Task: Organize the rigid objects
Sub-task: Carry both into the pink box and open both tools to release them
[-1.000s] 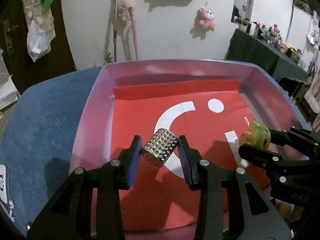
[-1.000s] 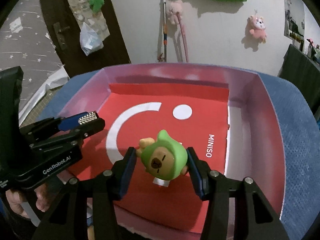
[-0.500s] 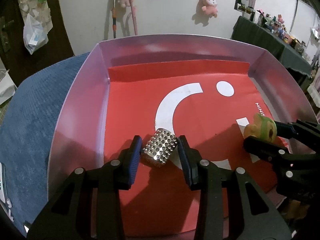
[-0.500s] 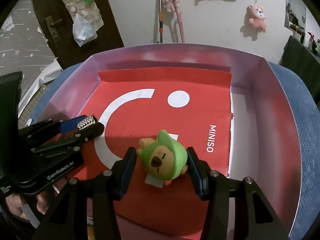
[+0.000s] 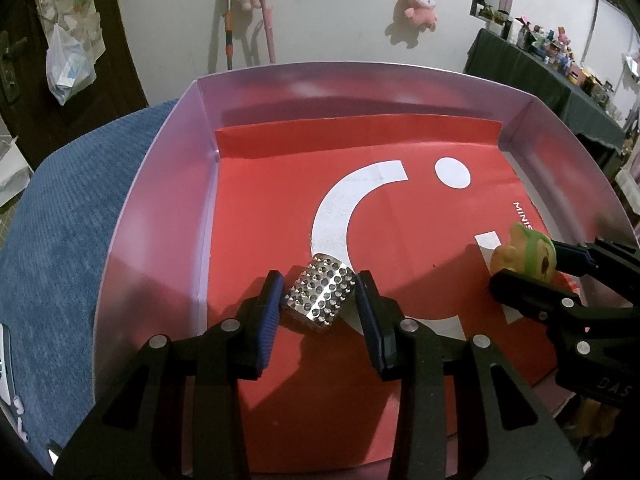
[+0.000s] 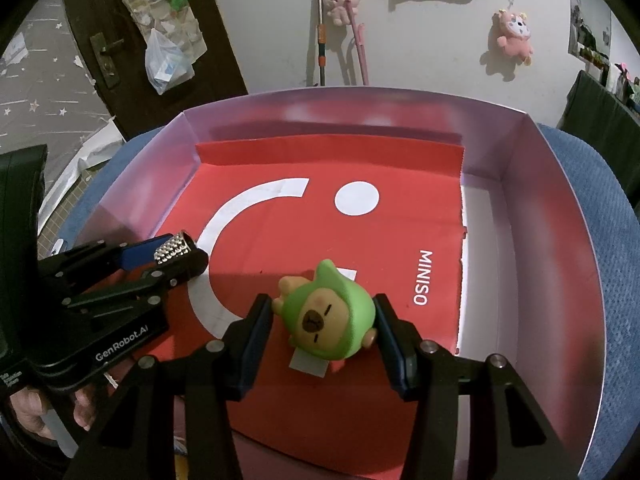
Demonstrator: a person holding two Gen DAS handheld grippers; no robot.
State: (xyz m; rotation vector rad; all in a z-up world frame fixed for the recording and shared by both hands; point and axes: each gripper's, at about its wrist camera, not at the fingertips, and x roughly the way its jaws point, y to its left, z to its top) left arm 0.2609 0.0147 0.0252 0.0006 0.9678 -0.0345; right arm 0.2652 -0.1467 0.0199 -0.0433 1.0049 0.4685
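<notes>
My left gripper (image 5: 319, 309) is shut on a perforated metal grater drum (image 5: 320, 298), low over the red liner of the pink box (image 5: 160, 184), near its front left. The drum also shows in the right wrist view (image 6: 173, 248). My right gripper (image 6: 325, 326) is shut on a green-hooded capybara figure (image 6: 330, 322), which rests at or just above the liner at the front right. The figure also shows in the left wrist view (image 5: 524, 256), with the right gripper (image 5: 560, 280) behind it.
The pink box walls (image 6: 560, 240) enclose a red MINISO sheet (image 6: 360, 240). The box sits on a blue textured cushion (image 5: 60, 220). A bare white strip of box floor (image 6: 480, 260) runs along the right wall. A dark shelf with small items (image 5: 540, 52) stands at the back right.
Both grippers have come down into the box with their objects. The drum and the figure now sit low over the red sheet.
</notes>
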